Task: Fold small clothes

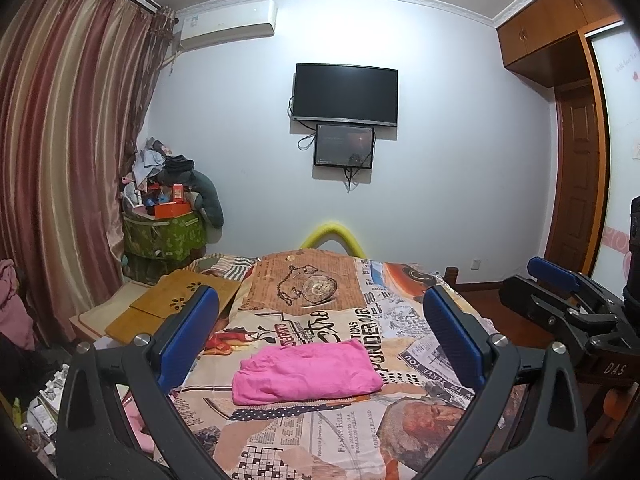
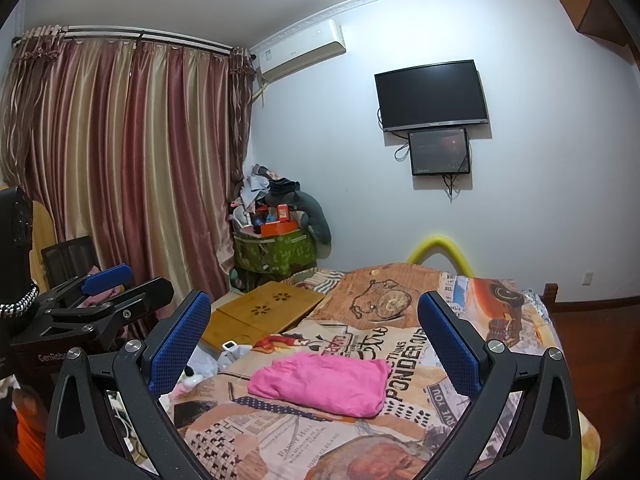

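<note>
A pink garment lies folded into a flat rectangle on the patterned bedspread. It also shows in the right wrist view. My left gripper is open and empty, raised above the bed with the garment between and beyond its blue pads. My right gripper is open and empty, also raised over the bed short of the garment. The right gripper shows at the right edge of the left wrist view, and the left gripper shows at the left of the right wrist view.
A bamboo lap tray rests at the bed's far left edge. A green bin piled with clothes and boxes stands in the corner by the curtain. Clutter lies on the floor left of the bed. A wardrobe stands at right.
</note>
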Motion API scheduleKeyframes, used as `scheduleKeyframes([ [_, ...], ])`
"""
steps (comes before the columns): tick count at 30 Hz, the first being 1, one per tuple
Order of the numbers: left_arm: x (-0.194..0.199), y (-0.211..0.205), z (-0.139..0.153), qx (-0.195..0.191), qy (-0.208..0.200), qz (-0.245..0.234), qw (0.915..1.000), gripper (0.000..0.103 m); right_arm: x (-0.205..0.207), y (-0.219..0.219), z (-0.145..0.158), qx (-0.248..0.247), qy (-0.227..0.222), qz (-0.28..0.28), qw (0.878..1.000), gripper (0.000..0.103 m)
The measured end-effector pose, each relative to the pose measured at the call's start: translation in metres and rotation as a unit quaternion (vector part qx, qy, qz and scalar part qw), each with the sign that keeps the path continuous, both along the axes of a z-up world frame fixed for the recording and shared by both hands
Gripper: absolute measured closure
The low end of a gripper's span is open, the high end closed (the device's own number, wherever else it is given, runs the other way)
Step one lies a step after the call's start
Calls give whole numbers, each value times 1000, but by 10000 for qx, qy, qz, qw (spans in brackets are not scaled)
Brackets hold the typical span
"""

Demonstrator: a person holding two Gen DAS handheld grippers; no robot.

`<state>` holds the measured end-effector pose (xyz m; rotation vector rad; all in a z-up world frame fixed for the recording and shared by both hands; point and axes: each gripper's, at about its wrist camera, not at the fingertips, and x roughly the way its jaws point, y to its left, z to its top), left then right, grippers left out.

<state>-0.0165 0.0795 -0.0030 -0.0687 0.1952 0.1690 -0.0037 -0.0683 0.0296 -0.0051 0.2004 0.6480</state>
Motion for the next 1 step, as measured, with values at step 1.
scheduleKeyframes([
  [1,1,1,0,12,8,7,10000,0,0,0,0,3,6,-2,10000,0],
])
